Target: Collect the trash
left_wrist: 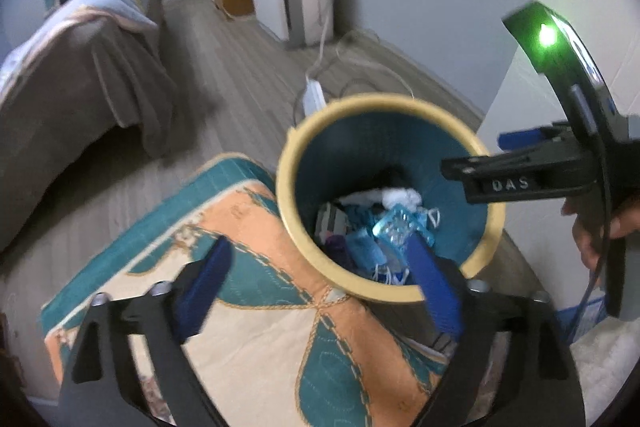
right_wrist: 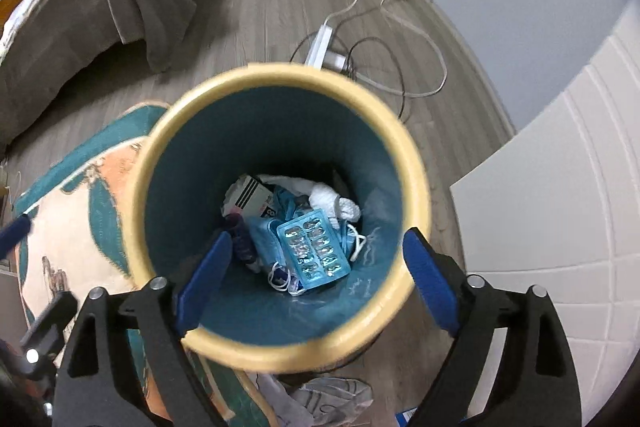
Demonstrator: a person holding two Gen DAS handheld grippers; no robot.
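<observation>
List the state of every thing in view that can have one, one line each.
Trash bin: upright, open-topped, partly filled.
Blister pack: inside the bin, on top of the trash.
Left gripper: jaws open, empty.
Right gripper: jaws open, empty, over the bin.
Power strip: on the floor, a plug in it.
Rug: flat on the floor beside the bin.

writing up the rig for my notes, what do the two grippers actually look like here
Both are alike: black angular frames with silver pivot bolts and two flat blue fingers. The left gripper and right gripper match in their own views. Seen from the left wrist view, the right unit's black body bears white letters "DAS", a curved black bracket with a glowing green light, and a thin cable.
</observation>
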